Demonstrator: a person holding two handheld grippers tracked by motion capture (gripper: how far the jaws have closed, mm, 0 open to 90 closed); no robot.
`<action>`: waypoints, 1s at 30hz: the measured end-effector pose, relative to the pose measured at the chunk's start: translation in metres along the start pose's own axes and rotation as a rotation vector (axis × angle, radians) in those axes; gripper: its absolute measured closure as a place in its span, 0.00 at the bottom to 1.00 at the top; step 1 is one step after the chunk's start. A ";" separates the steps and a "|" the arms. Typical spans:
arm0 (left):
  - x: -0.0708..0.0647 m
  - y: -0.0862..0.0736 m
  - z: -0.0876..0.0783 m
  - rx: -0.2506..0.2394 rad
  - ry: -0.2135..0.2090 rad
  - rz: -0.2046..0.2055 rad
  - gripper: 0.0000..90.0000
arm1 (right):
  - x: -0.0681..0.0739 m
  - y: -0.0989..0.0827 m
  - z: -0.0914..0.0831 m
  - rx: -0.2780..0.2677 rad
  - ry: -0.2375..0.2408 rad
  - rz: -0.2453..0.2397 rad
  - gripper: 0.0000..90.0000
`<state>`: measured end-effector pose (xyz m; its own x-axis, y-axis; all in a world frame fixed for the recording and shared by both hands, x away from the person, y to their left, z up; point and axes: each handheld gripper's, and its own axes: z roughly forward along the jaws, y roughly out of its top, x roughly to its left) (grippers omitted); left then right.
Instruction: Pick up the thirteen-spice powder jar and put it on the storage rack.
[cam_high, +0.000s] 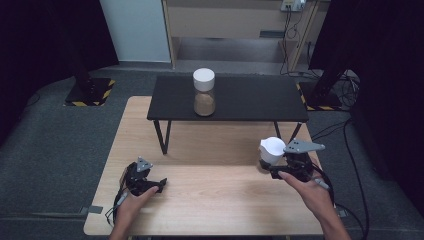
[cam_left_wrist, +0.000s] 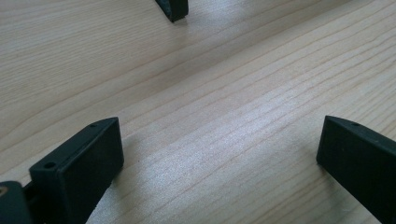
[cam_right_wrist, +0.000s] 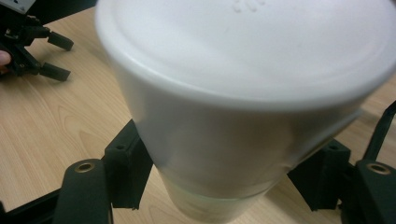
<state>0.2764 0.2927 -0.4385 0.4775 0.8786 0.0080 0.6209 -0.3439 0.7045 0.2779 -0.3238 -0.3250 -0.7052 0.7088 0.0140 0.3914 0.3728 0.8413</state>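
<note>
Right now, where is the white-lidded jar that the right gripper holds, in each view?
High view: the white-lidded jar sits right of centre, in the right gripper, above the wooden table.
Right gripper view: the jar is close up, between both jaws.
Left gripper view: not in it.
Shared landmark: the wooden table's pale grain.

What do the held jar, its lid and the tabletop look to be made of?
Jar: clear glass or plastic, see-through below the lid; which one is unclear. Lid: matte white plastic, seemingly, with a moulded mark on top. Tabletop: light wood or wood-look laminate, visible grain lines.
</note>
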 end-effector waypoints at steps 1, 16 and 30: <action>0.000 0.000 0.000 0.000 0.000 0.000 0.00 | 0.000 0.004 -0.001 0.002 0.001 -0.003 0.35; 0.000 0.000 0.000 0.000 0.000 0.000 0.00 | -0.004 0.037 -0.022 -0.022 0.010 -0.006 0.35; 0.000 0.000 0.000 0.000 0.000 0.000 0.00 | -0.011 0.060 -0.036 -0.018 0.012 -0.008 0.35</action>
<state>0.2764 0.2927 -0.4385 0.4775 0.8786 0.0079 0.6209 -0.3438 0.7045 0.2875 -0.3309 -0.2554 -0.7155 0.6985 0.0138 0.3751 0.3675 0.8510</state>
